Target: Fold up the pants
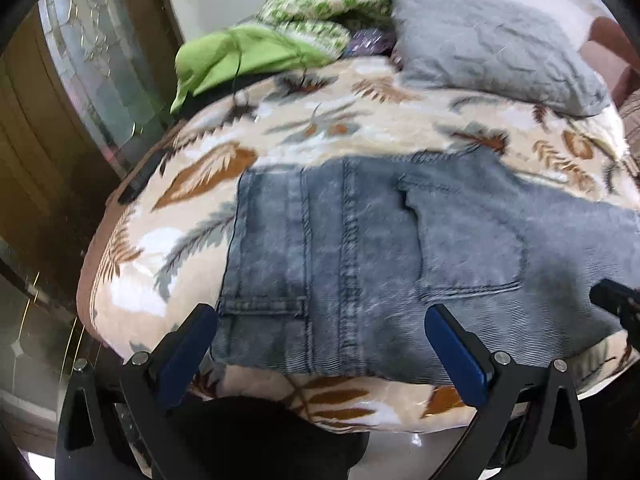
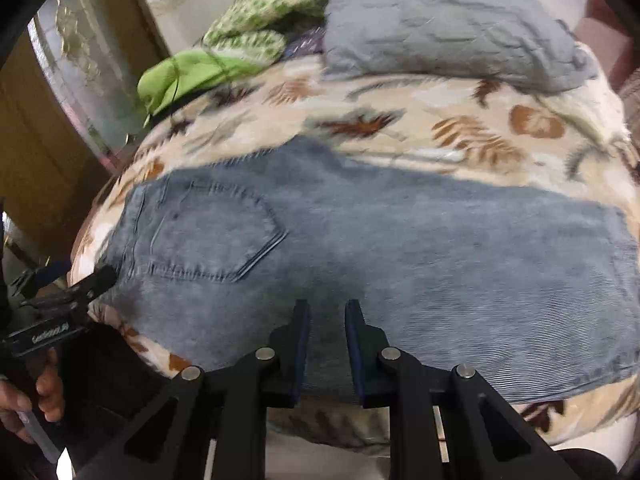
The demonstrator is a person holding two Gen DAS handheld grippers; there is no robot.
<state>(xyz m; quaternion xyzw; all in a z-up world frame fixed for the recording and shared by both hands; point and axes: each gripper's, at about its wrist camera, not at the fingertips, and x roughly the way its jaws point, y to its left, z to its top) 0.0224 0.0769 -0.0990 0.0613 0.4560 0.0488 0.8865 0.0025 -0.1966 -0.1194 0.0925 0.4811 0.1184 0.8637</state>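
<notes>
Our jeans (image 1: 360, 248) look folded lengthwise on the bed (image 1: 192, 176); cross folds remain. Left hand-held gripper (image 1: 320, 344) gapes wide at 6 o'clock, right hand-held gripper (image 2: 327, 340) narrow, both empty.

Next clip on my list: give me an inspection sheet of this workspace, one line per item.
Surface: bed with leaf-print blanket.
Job's things: jeans lie flat, back pocket up, folded lengthwise.
Clutter: grey pillow, green cloth and green-patterned fabric at the far edge.
Grippers: left gripper open wide above the near edge of the jeans; right gripper narrowly open, nothing held.
Cables: thin dark cord over the green cloth.
Surroundings: wooden door frame at left.
</notes>
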